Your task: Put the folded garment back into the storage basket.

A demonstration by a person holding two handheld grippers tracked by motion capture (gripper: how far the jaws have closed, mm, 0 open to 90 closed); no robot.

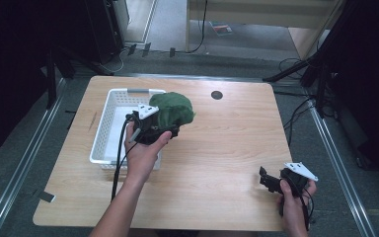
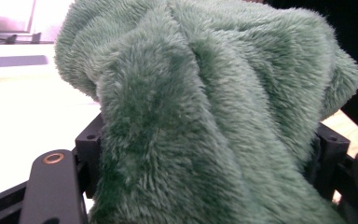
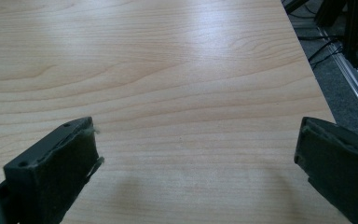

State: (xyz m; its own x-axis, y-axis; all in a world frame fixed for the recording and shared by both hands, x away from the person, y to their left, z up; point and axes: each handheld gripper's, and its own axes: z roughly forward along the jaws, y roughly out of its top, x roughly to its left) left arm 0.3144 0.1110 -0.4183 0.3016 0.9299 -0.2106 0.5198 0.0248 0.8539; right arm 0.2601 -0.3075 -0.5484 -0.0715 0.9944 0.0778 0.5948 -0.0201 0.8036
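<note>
The left gripper squeezes a fluffy green cloth tight between its jaws. The cloth hangs in the air above the right edge of the white basket, at about ten o'clock from the middle of the table. The right gripper sits low at five o'clock, near the table's edge. Its jaws are wide apart with only bare wood between them.

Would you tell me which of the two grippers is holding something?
The left gripper: its jaws clamp the green fleece cloth, while the right gripper stands open.
</note>
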